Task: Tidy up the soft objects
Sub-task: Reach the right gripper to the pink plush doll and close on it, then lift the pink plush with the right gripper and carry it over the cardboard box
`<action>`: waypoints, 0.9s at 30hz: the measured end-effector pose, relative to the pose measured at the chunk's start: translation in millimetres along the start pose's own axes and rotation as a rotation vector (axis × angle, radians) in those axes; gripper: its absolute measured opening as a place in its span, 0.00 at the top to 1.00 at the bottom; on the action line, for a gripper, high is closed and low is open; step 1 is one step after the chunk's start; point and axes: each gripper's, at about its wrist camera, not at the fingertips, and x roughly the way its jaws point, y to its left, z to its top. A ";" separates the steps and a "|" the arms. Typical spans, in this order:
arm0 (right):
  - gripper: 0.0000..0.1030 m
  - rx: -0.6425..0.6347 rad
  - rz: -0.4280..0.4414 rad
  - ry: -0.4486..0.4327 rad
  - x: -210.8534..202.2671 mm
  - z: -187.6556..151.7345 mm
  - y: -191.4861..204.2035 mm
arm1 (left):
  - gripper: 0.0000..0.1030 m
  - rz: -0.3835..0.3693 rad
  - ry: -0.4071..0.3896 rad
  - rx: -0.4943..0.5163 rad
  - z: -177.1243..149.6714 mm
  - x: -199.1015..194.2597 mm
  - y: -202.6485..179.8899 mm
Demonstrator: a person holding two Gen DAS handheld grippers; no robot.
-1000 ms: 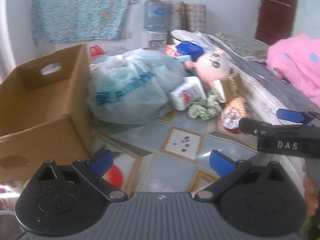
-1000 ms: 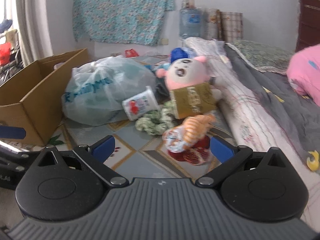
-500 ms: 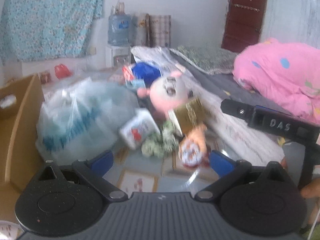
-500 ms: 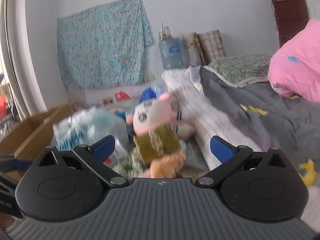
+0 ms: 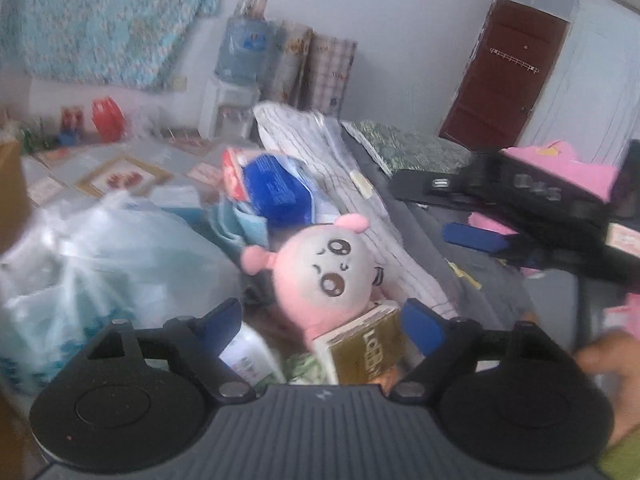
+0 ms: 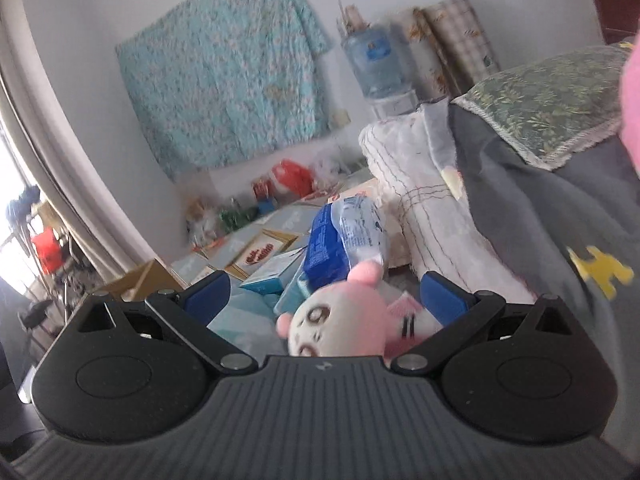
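A pink and white plush (image 5: pixel 324 280) lies in the floor pile against the mattress, above a gold box (image 5: pixel 364 344). My left gripper (image 5: pixel 324 326) hovers just short of it with its jaws closing. The plush shows in the gap and the pads are not touching it. A green knitted cloth (image 5: pixel 304 372) peeks out under the box. My right gripper (image 5: pixel 452 210) reaches in from the right over the grey blanket. In the right wrist view that gripper (image 6: pixel 326 298) is open above the plush (image 6: pixel 340 324), with a blue packet (image 6: pixel 344 236) behind it.
A pale plastic bag (image 5: pixel 100 264) and a white bottle (image 5: pixel 248 356) lie left of the plush. The cardboard box edge (image 5: pixel 8 184) is at far left. The striped mattress (image 5: pixel 320 152), grey blanket (image 6: pixel 540 208) and pink quilt (image 5: pixel 576 164) fill the right. A water dispenser (image 5: pixel 240 52) stands by the wall.
Both views have swung from the floor and box up to the plush pile, now closer. The left jaws have narrowed. The right gripper has risen over the bed.
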 end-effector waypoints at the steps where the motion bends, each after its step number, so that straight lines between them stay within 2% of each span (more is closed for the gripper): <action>1: 0.01 0.001 -0.010 0.034 14.6 2.2 -3.5 | 0.21 -0.008 0.019 -0.012 1.4 8.2 0.5; 5: 0.07 0.036 0.000 0.149 60.8 -0.2 -21.6 | 0.22 -0.008 0.071 -0.028 6.0 31.5 0.1; 10: 0.16 0.086 0.064 0.190 88.9 -5.0 -37.8 | 0.22 0.017 0.117 -0.024 12.3 54.0 -2.7; 12: 0.24 0.110 0.097 0.204 93.7 -7.1 -42.6 | 0.22 0.015 0.132 -0.026 15.0 62.2 -3.9; 18: 0.34 0.144 0.174 0.198 97.1 -14.0 -46.2 | 0.23 0.053 0.171 -0.001 14.6 82.5 -12.2; 22: 0.37 0.153 0.188 0.184 94.0 -15.0 -52.2 | 0.31 0.091 0.149 0.010 15.1 85.5 -14.7; 27: 0.39 0.178 0.233 0.133 82.6 -13.8 -58.9 | 0.31 0.102 0.099 0.050 18.6 79.4 -21.5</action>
